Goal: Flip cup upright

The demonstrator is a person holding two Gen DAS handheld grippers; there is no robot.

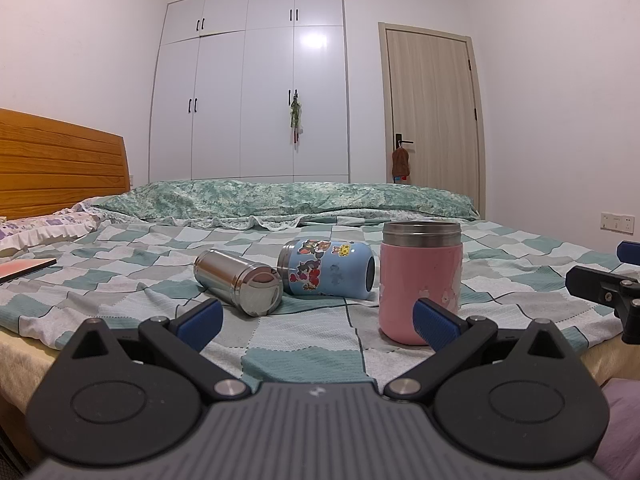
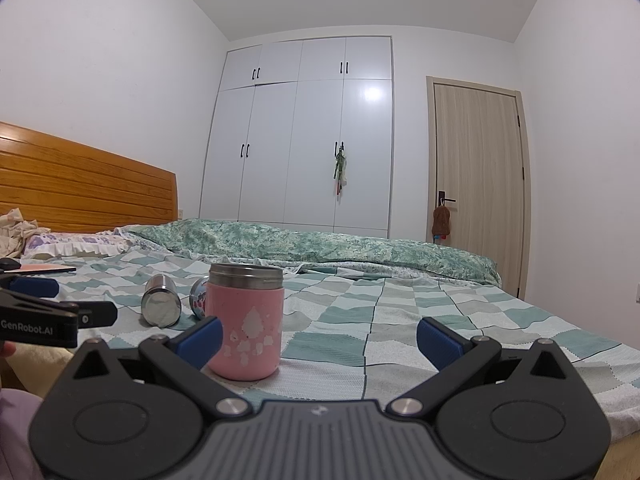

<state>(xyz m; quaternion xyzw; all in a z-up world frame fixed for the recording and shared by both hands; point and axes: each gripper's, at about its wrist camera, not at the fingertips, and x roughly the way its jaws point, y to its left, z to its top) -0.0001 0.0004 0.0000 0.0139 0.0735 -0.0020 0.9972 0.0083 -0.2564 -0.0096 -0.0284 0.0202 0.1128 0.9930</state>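
We hold the left claw [image 1: 316, 320] and right claw [image 2: 318, 340] wide, empty. The pink cup [image 1: 418, 280] stands upright on the bed [image 1: 304, 336]; the blue cup [image 1: 328, 268] and steel cup [image 1: 240, 282] lie sideways. Soft bedding could let a righted cup topple or roll.

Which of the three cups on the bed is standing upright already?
The pink cup: it stands with its steel rim up. The blue sticker cup and the silver cup lie on their sides.

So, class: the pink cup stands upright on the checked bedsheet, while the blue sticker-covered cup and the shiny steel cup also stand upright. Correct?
Not quite. The blue sticker-covered cup and shiny steel cup lie on their sides; only the pink cup stands upright on the checked bedsheet, as the left wrist view shows.
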